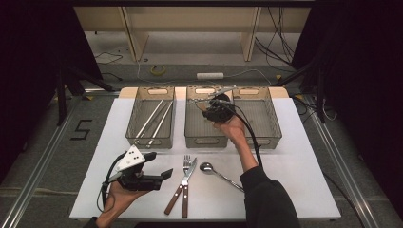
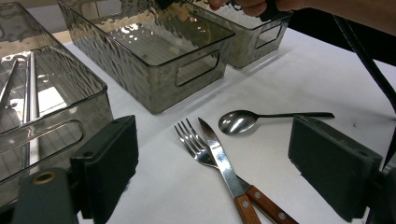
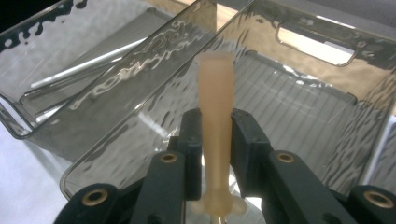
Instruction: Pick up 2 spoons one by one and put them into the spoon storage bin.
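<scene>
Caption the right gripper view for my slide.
Right gripper grips a beige handle over the middle bin.

The tan handle between the right gripper's pads is blurred and its lower end is cut off. In the left gripper view, the knife's wooden handle runs off the bottom edge.

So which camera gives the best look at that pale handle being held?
The right gripper view: the pale handle stands close up, clamped between the jaws of the right gripper. In the high view, the hand hides it.
</scene>
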Tool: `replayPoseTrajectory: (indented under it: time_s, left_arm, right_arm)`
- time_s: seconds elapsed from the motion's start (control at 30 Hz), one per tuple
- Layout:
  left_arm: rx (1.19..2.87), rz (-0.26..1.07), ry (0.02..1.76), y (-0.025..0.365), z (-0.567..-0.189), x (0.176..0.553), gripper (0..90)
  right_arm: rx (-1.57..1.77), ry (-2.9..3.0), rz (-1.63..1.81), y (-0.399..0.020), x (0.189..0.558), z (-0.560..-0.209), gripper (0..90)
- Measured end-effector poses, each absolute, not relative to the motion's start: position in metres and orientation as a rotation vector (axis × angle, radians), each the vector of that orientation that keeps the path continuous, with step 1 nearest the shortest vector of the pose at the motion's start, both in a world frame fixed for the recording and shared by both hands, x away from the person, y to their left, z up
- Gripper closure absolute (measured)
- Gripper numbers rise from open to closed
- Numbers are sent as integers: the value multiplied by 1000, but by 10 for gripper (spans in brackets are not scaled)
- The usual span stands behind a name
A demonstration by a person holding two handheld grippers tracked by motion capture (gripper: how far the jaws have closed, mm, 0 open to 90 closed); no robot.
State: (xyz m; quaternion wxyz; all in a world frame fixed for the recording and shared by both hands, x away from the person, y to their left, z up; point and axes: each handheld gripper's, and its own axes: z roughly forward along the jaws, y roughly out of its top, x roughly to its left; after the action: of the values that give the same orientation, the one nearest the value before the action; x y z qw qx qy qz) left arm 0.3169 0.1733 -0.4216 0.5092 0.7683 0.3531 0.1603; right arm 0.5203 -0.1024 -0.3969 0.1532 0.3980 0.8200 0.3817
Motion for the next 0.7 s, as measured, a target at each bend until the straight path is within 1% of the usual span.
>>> replayPoseTrajectory:
  time_s: [0.23, 0.27, 0.57, 0.7]
  left_arm:
    - [1851, 386, 849, 173, -422, 317, 153]
    - [1854, 387, 848, 173, -422, 317, 153]
    - [1854, 387, 851, 173, -422, 317, 153]
    - [1856, 387, 853, 174, -422, 317, 153]
  right_arm:
    - [1152, 2388, 1099, -98, 519, -404, 740]
    - [1153, 2394, 1102, -98, 520, -405, 712]
    - [1182, 2410, 1148, -107, 517, -397, 565]
    - [1173, 2441, 1160, -113, 509, -391, 467]
